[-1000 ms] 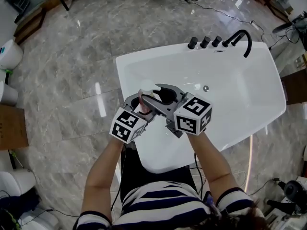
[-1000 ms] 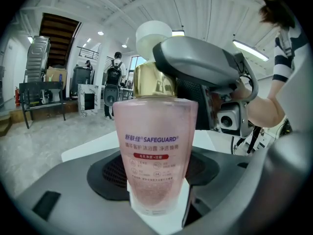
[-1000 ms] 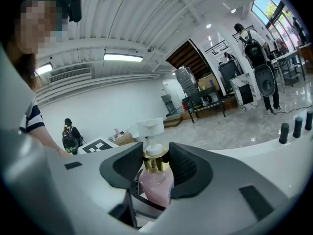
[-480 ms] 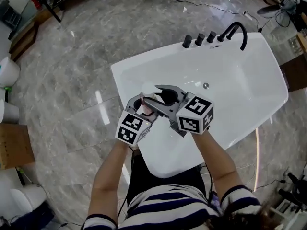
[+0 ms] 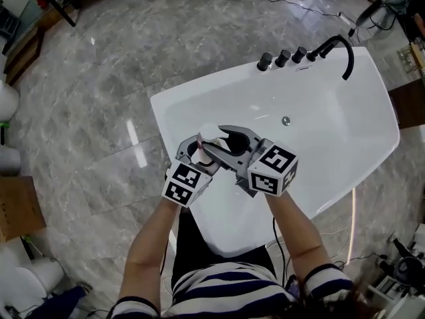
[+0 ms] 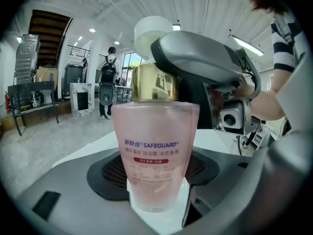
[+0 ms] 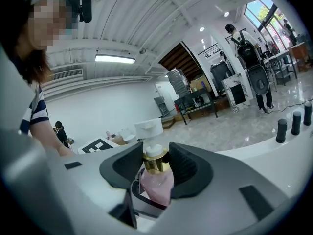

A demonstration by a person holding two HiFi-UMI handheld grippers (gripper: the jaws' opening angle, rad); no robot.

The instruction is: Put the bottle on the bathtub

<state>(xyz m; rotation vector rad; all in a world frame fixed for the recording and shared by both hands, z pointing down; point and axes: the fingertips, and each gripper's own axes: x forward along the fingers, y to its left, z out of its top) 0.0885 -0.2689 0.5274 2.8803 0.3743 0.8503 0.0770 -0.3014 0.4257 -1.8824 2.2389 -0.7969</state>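
Shows the left gripper [image 6: 156, 192] clamped on the lower body of a translucent pink bottle [image 6: 155, 141], upright, with the SAFEGUARD label facing the camera. Above the label, a gold collar [image 6: 155, 82] and a white pump head [image 6: 152, 33]. Has the right gripper [image 6: 171, 80] closed around that collar from the right side, with a hand [image 6: 266, 104] behind it and a striped sleeve [image 6: 283, 28] higher up. Farther back, a person with a backpack [image 6: 107, 82] standing on grey floor [image 6: 44, 136].

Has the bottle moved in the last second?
Yes, slightly. In the head view the bottle is now farther in from the left rim of the tub and a bit nearer the drain.
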